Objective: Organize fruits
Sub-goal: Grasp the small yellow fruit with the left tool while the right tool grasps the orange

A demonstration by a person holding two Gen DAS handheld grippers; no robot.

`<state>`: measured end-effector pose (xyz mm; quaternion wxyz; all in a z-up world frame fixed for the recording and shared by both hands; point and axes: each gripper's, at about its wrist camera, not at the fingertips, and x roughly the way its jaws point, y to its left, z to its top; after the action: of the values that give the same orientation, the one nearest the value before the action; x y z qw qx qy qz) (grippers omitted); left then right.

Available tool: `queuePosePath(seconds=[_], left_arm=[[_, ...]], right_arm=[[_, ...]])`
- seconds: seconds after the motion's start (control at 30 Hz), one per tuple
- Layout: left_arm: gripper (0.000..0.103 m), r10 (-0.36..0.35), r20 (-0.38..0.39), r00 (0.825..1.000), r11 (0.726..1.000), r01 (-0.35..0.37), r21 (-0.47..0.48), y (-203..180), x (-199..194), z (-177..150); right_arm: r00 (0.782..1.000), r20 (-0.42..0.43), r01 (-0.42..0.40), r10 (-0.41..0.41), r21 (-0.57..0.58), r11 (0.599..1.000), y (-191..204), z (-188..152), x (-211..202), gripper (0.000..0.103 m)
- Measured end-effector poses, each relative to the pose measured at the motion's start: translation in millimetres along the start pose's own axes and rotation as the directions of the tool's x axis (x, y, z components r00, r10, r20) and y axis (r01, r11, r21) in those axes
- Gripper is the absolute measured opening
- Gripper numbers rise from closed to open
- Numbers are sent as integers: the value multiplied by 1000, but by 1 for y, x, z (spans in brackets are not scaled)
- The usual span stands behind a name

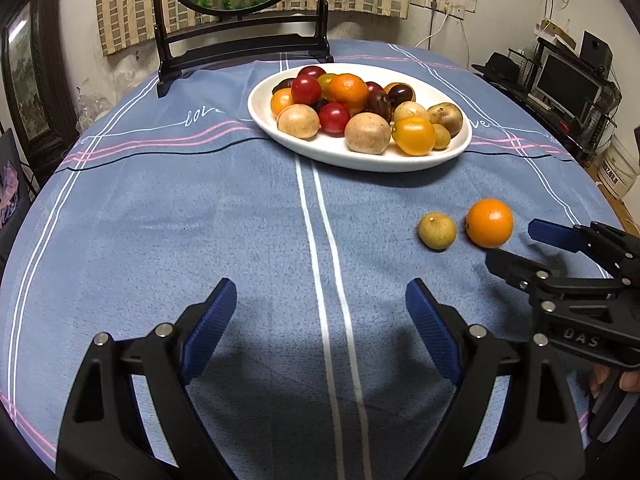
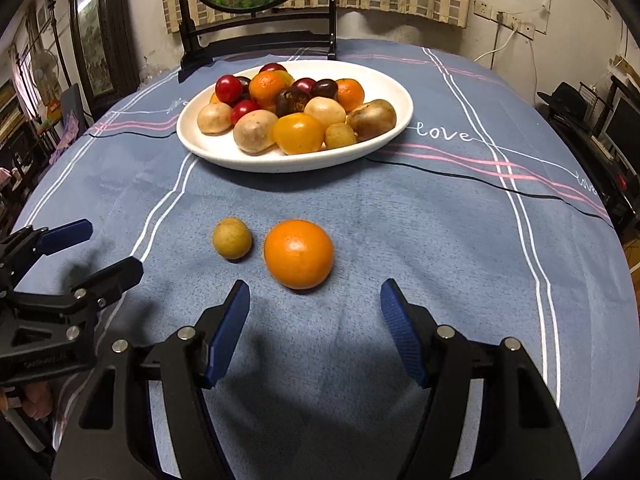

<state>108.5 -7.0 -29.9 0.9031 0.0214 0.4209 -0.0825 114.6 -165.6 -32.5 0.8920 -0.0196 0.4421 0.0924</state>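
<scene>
Orange [image 2: 299,254] beside longan [image 2: 232,239], uncrowded

The tablecloth [image 2: 400,240] is looking like matt, slightly fuzzy woven cloth. The oval plate [image 2: 384,80] is showing a smooth, glossy ceramic glaze. The orange [image 2: 299,254] is gleaming faintly — finely pitted skin — while the small brownish fruit [image 2: 232,238] beside it is appearing dull and rough.

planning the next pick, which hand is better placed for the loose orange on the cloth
Right. The loose orange lies just ahead of the right gripper, its jaws open and empty. The left gripper faces bare tablecloth.
</scene>
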Motion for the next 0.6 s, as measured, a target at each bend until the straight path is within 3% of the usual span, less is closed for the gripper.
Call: queuePosePath(seconds=[0.1, 0.17, 0.37, 0.47, 0.6], left_arm=[[88, -8, -6, 1000, 1000, 8, -7, 1, 1, 0], [88, -11, -11, 1000, 1000, 10, -12, 2, 2, 0], [88, -16, -33, 999, 1000, 15, -21, 3, 6, -1], [88, -12, -36, 999, 1000, 11, -20, 2, 7, -1], [88, -3, -38, 999, 1000, 3, -16, 1, 7, -1]], right_arm=[[1000, -8, 29, -29, 1, 1000, 1, 4, 6, 68], [999, -12, 30, -30, 1, 1000, 2, 5, 9, 57], [999, -32, 5, -3, 39, 999, 1, 14, 20, 51], [999, -27, -25, 27, 51, 998, 1, 16, 20, 39], [997, 0, -75, 75, 102, 992, -9, 13, 14, 39]])
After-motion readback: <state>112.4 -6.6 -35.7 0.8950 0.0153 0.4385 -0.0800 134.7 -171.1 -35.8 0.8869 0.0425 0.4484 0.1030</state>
